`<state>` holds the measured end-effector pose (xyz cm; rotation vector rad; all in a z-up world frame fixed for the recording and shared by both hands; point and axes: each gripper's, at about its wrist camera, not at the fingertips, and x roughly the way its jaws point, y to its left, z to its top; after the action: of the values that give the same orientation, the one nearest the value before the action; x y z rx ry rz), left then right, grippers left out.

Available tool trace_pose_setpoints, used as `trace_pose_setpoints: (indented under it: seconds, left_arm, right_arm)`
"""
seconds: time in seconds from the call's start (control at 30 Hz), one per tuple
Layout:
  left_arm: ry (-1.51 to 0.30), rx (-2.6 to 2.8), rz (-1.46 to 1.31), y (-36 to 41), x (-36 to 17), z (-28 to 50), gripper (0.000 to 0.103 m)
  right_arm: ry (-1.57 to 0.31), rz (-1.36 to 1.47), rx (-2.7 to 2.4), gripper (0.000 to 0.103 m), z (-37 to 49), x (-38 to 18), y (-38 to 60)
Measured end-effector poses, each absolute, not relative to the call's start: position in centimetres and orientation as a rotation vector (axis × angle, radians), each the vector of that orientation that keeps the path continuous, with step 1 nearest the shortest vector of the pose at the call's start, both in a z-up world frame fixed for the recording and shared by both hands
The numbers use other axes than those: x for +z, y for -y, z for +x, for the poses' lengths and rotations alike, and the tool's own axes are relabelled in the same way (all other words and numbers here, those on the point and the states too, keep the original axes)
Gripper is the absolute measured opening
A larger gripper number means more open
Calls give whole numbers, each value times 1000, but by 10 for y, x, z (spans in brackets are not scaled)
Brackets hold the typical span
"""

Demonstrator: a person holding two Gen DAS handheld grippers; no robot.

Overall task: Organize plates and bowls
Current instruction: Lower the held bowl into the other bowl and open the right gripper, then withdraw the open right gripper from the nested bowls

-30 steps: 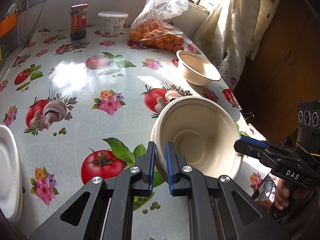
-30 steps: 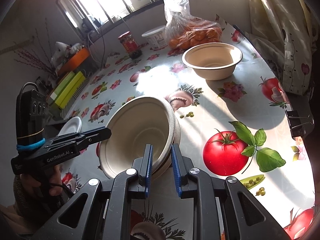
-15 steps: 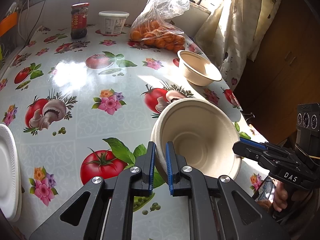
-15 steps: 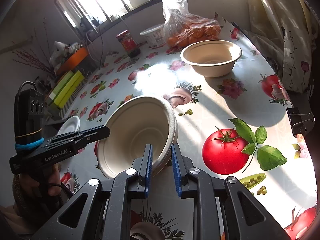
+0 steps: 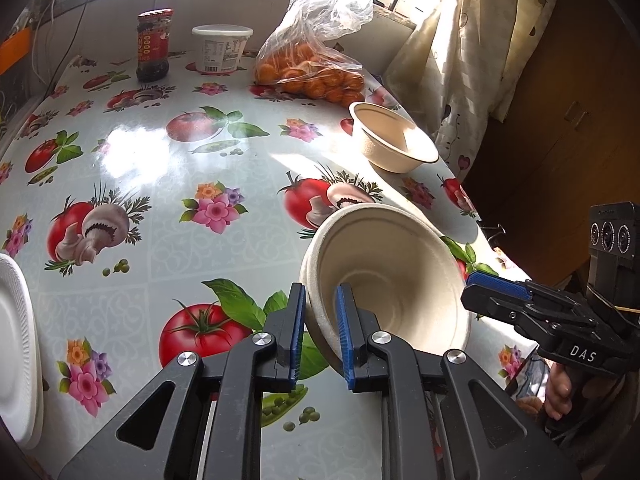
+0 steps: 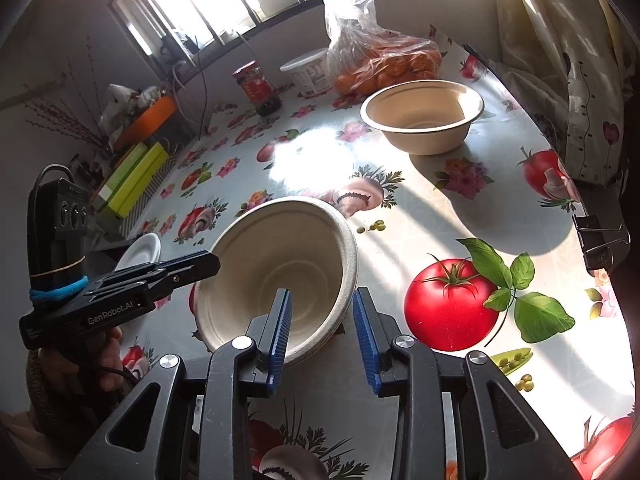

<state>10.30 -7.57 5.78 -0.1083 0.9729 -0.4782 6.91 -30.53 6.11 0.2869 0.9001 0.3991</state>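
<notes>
A beige paper bowl [image 5: 392, 280] is held tilted above the table, seemingly two nested. My left gripper [image 5: 320, 332] is shut on its left rim. My right gripper [image 6: 322, 336] is open, its fingers standing either side of the bowl's rim [image 6: 280, 272]; it also shows in the left wrist view [image 5: 500, 292]. A second beige bowl [image 5: 392, 144] [image 6: 424, 116] stands upright at the table's far right. A white plate [image 5: 16, 344] [image 6: 140, 252] lies at the near left edge.
A bag of oranges [image 5: 316, 64], a white tub [image 5: 222, 50] and a dark jar [image 5: 154, 46] stand along the back of the table [image 5: 160, 160]. A curtain [image 5: 460, 60] hangs at the right. A binder clip [image 6: 600, 240] holds the tablecloth at the right edge.
My right gripper has opened and let go of the bowl's rim. My left gripper keeps hold of the bowl, which stays tilted in about the same place.
</notes>
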Motion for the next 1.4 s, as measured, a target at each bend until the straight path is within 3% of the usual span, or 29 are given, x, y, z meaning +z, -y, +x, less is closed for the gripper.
trace_pose_setpoints:
  seconds: [0.33, 1.1, 1.4]
  left_arm:
    - [-952, -480, -134, 69, 61, 105, 23]
    - [-846, -510, -54, 56, 111, 162, 23]
    - [-864, -594, -44, 74, 105, 213, 23]
  right_arm:
    - [-890, 298, 384, 37, 69, 65, 310]
    - [-772, 345, 253, 38, 90, 104, 374]
    - [-769, 343, 194, 38, 118, 109, 393]
